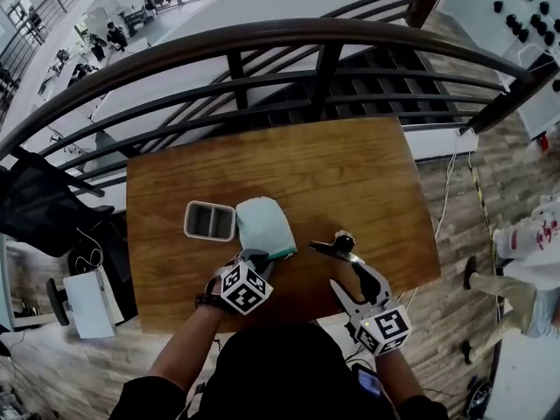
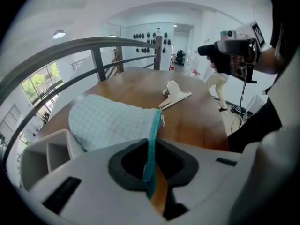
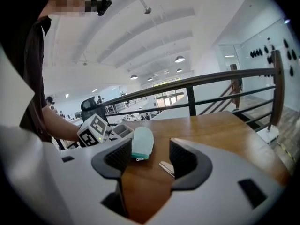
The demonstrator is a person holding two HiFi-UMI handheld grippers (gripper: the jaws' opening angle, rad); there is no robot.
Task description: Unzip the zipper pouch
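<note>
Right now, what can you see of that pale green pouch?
The zipper pouch is pale mint checked fabric, rounded at the far end, with a teal zipper band along its near edge. It lies on the wooden table beside a grey two-compartment tray. The left gripper has its jaws shut on that band.

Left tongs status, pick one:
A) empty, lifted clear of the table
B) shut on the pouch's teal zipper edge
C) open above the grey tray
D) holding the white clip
B: the left gripper view shows the left tongs pinching the teal zipper edge of the pouch.
</note>
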